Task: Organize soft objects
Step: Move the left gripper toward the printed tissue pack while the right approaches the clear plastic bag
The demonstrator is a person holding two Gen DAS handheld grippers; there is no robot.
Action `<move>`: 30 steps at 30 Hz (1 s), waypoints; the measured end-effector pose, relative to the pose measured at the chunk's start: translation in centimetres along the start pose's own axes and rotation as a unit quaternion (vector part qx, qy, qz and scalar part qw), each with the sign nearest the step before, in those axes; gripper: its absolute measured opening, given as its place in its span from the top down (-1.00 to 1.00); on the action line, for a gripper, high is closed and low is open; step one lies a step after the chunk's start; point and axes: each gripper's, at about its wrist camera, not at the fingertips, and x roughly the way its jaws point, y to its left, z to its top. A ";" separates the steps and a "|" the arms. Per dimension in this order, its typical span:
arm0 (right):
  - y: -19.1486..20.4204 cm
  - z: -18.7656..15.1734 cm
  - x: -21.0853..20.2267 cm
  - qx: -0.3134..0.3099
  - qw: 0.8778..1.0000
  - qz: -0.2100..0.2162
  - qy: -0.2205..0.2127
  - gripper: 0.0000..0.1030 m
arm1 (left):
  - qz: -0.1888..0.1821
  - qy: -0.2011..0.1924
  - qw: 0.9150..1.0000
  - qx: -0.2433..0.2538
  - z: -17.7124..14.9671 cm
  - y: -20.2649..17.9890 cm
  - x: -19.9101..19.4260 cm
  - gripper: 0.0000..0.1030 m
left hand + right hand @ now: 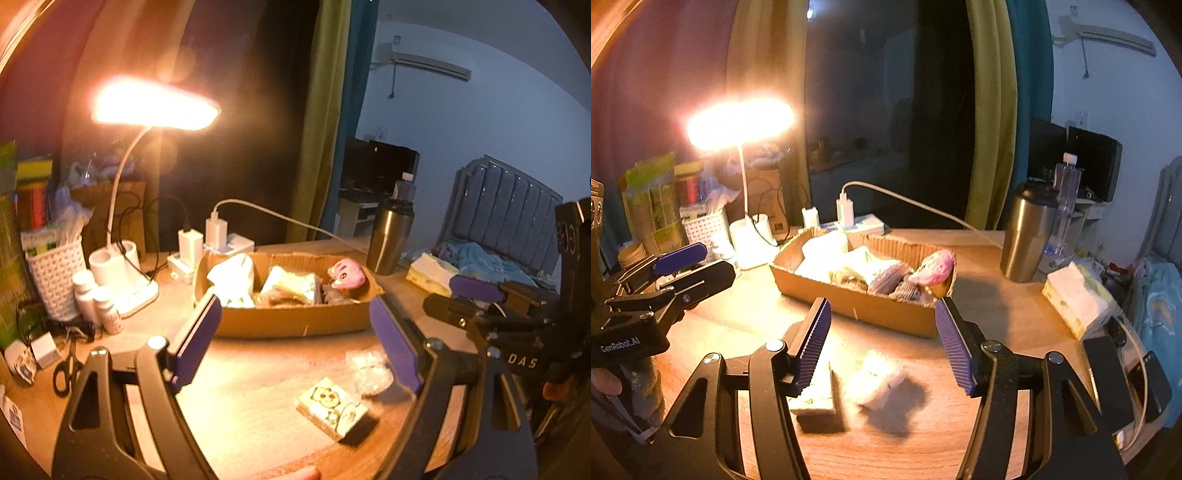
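Purple-padded, both grippers tilt downward over the wooden desk (258, 406). Left gripper (295, 343) spread wide, empty; right gripper (882, 343) spread, empty. Printed pack (332, 408) and clear-wrapped bundle (877, 380) lie near; cardboard box (864, 306) sits beyond.

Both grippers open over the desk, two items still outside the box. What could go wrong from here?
1. The crinkly clear packet sits right beside the printed tissue pack; the right gripper may catch both.
2. The left gripper hangs close by, so the two may collide.
3. The cardboard box looks full; the pink plush might be pushed out.
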 end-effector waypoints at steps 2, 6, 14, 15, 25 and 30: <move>0.2 -0.5 0.3 0.001 1.000 0.002 0.006 -0.21 | 0.002 0.003 1.000 -0.008 -0.6 0.3 0.1 -0.76; 0.2 -1.2 1.1 0.002 1.000 0.006 0.016 -0.21 | 0.006 0.014 1.000 -0.015 -1.5 0.9 0.5 -0.77; 0.3 -2.7 3.5 0.009 0.999 0.015 0.044 -0.21 | 0.016 0.042 0.999 -0.021 -3.6 1.7 1.8 -0.77; 0.4 -2.8 3.9 0.010 0.999 0.016 0.047 -0.21 | 0.016 0.045 0.999 -0.022 -3.8 1.9 2.0 -0.78; 0.3 -3.9 7.3 0.029 0.995 0.022 0.088 -0.21 | 0.025 0.070 0.996 -0.041 -5.1 3.2 3.6 -0.78; 0.2 -4.4 8.5 0.036 0.993 0.027 0.107 -0.21 | 0.025 0.086 0.995 -0.042 -5.5 3.1 4.5 -0.77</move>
